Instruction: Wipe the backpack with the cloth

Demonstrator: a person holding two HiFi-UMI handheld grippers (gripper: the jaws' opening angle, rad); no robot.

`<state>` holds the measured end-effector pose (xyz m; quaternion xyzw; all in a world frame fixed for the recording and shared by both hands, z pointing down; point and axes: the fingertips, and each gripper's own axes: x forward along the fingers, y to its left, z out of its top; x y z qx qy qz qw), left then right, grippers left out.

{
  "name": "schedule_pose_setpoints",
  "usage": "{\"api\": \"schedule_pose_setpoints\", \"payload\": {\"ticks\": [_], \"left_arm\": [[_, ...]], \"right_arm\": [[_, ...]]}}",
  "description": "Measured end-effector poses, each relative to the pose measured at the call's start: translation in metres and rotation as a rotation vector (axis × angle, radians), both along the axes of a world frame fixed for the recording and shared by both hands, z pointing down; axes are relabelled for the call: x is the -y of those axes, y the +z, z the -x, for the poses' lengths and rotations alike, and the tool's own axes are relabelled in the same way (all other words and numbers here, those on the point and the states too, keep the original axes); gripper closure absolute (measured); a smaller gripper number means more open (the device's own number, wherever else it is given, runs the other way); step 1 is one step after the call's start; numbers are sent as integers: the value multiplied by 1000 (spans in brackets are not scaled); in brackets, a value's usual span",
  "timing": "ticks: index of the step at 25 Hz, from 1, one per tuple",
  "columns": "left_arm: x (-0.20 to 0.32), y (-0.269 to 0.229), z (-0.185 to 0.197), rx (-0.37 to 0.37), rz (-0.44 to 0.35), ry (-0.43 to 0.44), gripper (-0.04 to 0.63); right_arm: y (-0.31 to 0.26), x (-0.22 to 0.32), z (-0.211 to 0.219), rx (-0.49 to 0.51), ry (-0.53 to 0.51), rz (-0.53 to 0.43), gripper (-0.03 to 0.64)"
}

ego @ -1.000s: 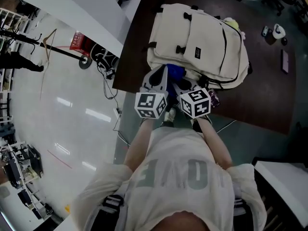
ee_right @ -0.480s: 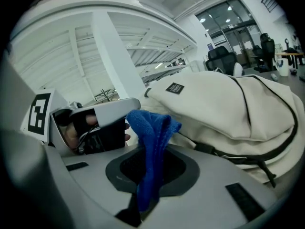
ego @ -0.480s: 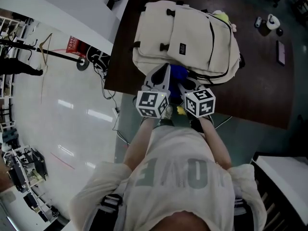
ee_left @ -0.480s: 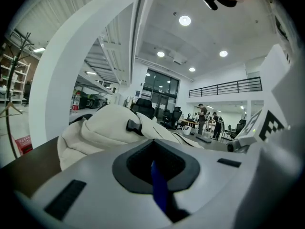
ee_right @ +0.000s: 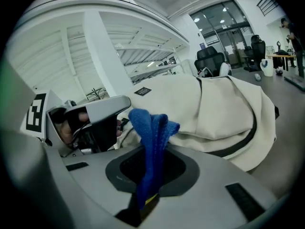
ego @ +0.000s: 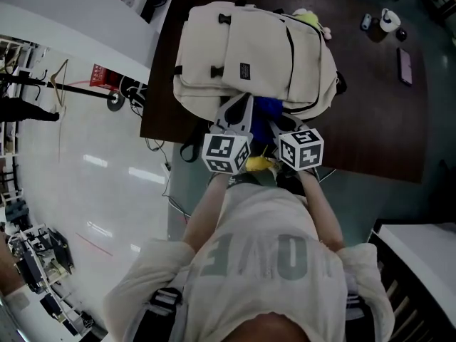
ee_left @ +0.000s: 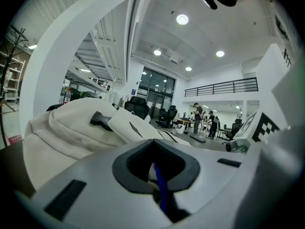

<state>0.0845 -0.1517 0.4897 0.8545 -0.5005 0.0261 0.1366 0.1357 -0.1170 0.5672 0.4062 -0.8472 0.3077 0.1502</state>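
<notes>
Pinching the cloth (ee_right: pixel 151 128), the right gripper (ee_right: pixel 148 185) had its jaws pressed on the blue fabric, which stood up in a fold above them. The left gripper (ee_left: pixel 158 187) was clamped too, with a thin blue edge of cloth caught between its jaws. The grippers sat side by side at the near end of the cream backpack (ego: pixel 249 48). The cloth was between them, just at the bag's edge, and contact could not be told. The backpack lay flat, pockets up, on the near-left part of a dark brown table (ego: pixel 377 127).

In the head view, the marker cubes covered both sets of jaws, and the person's shirt (ego: pixel 256 255) filled the lower frame. Behind the bag a yellowish soft thing (ego: pixel 311 18) poked out. Well apart at the table's far right lay a dark phone (ego: pixel 405 65) and a small white item (ego: pixel 389 20). A yellow thing (ego: pixel 259 164) showed under the grippers, too hidden to identify.

To the left was a glossy white floor (ego: pixel 92 169) with a dark stand (ego: pixel 71 85), a red box (ego: pixel 102 75) and cables (ego: pixel 146 95). The room was an open office with ceiling spots (ee_left: pixel 181 19), a railed mezzanine (ee_left: pixel 221 86), chairs (ee_left: pixel 138 106), and people (ee_left: pixel 197 118) standing far off.
</notes>
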Motion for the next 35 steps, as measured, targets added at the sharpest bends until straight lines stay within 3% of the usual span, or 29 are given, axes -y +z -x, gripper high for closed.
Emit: {"api": "schedule_pose_setpoints", "payload": {"ticks": [14, 21, 25, 30, 35], "left_arm": [[15, 14, -67, 11, -5, -11, 591], [22, 16, -56, 7, 10, -103, 592], [23, 6, -61, 26, -19, -103, 592], [35, -17, -88, -21, -49, -29, 591], [59, -12, -133, -16, -34, 71, 592]], "right_arm": [[20, 19, -129, -71, 148, 11, 571], [32, 19, -203, -140, 281, 17, 571], [41, 17, -246, -165, 365, 33, 571], [0, 42, -274, -145, 385, -106, 571], [-47, 126, -287, -291, 298, -300, 571]]}}
